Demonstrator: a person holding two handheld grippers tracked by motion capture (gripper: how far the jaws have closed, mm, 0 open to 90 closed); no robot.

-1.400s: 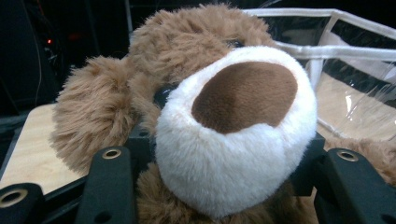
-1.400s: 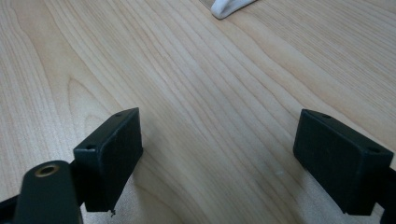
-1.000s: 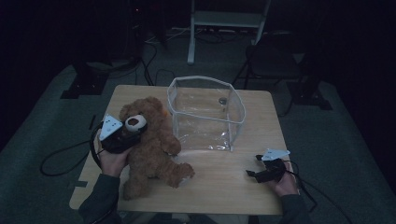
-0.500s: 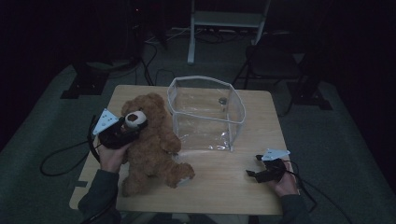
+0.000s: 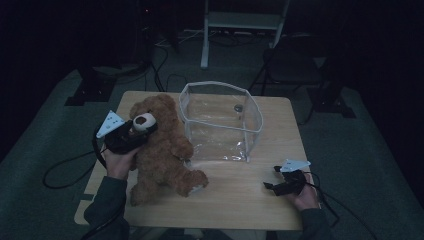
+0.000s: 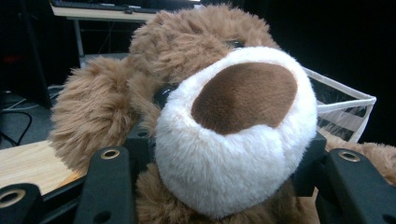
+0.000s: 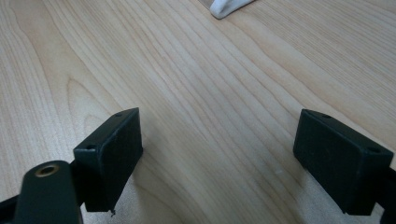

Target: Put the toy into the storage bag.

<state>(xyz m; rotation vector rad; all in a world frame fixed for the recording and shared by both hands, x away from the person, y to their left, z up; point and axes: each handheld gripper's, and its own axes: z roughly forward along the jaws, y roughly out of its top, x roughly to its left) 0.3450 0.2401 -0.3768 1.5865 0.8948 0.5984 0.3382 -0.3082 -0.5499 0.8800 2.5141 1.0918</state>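
Since a second ago the left gripper (image 5: pixel 131 134) has shifted a little toward the left edge of the bench (image 5: pixel 240 197), and the teddy bear (image 5: pixel 162 145) has tipped with it, its head now turned more toward that side. The right gripper (image 5: pixel 280 184) has stayed where it was, low over the bench near its right front corner.

In the left gripper view the jaws sit on either side of the bear's white muzzle (image 6: pixel 233 135), pressed into the fur and closed on it. The bear sits on the left part of the bench, its side just beside the clear box (image 5: pixel 220 120).

In the right gripper view the jaws stand wide apart above bare wood, holding nothing.
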